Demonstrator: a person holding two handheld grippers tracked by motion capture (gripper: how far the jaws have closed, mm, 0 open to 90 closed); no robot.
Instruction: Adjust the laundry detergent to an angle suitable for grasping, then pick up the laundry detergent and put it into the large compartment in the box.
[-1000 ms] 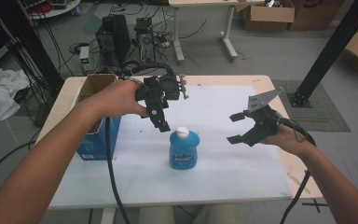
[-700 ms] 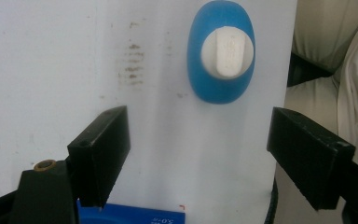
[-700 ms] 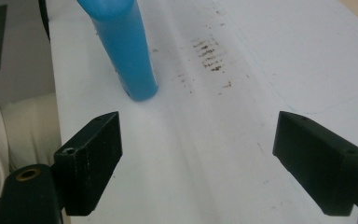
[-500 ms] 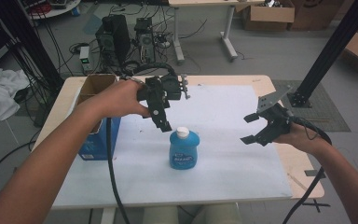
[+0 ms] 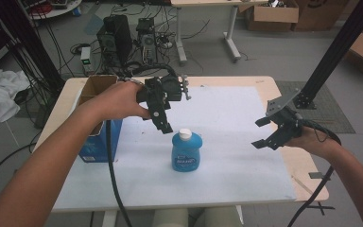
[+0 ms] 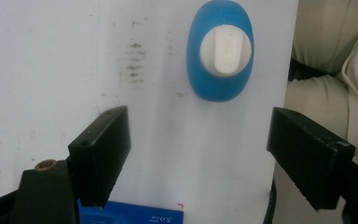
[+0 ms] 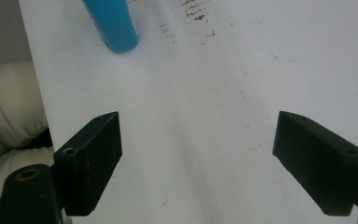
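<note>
Blue bottle [image 5: 186,152] stands upright near table centre on the white mat [image 5: 246,118], white flip cap [image 5: 185,134] on top, nothing touching it. Left gripper [image 5: 163,124] hangs just above and behind the cap, jaws wide apart, empty; its own view looks straight down on the bottle [image 6: 220,56], cap [image 6: 226,49] ahead of the jaws, not yet between them. Right gripper [image 5: 264,133] held well off to the right, jaws also wide, empty; bottle base [image 7: 112,23] sits far up its view.

Assessment: plastic body, prob. smooth and glossy w/ label, so slip risk if pinched lightly. Walls likely flex under squeeze; appears liquid-filled, so moderate weight, low-ish centre. Oval section: best grip across the narrow faces, at shoulder below cap. Avoid cap itself; may pop open. Cardboard box [image 5: 97,118] at left, apart from bottle
</note>
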